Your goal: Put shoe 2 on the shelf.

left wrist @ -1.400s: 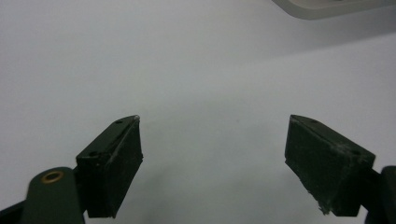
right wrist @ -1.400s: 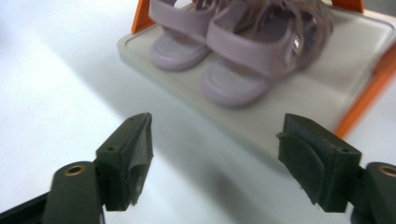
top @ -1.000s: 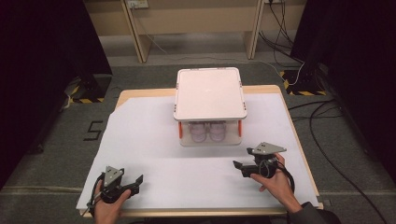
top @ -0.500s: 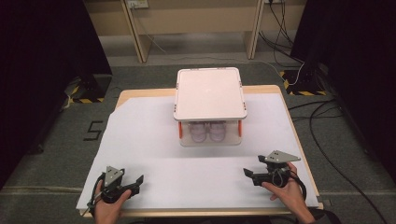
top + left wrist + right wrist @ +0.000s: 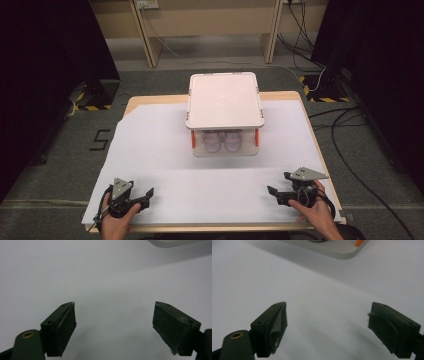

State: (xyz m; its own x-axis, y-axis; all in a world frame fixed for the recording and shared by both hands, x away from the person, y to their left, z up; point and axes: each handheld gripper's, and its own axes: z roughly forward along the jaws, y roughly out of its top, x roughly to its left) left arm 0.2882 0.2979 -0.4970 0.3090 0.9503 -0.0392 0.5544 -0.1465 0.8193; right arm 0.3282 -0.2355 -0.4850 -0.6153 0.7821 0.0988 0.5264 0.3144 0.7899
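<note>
Both grippers rest wide open and empty on the white sheet (image 5: 165,145) at the near edge, the left gripper (image 5: 146,194) near-left, the right gripper (image 5: 272,192) near-right. Farther off, centred, stands the lidded clear box (image 5: 225,107); inside, what look like pinkish cups (image 5: 223,140).

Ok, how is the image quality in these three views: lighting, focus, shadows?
High view: even light on the white sheet, sharp enough, dark surroundings, box lid slightly washed out. Left gripper view: open jaws in focus, a soft shadow between them, box corner at the top blurred. Right gripper view: jaws fairly sharp, sheet dim and greyish, box edge soft.
</note>
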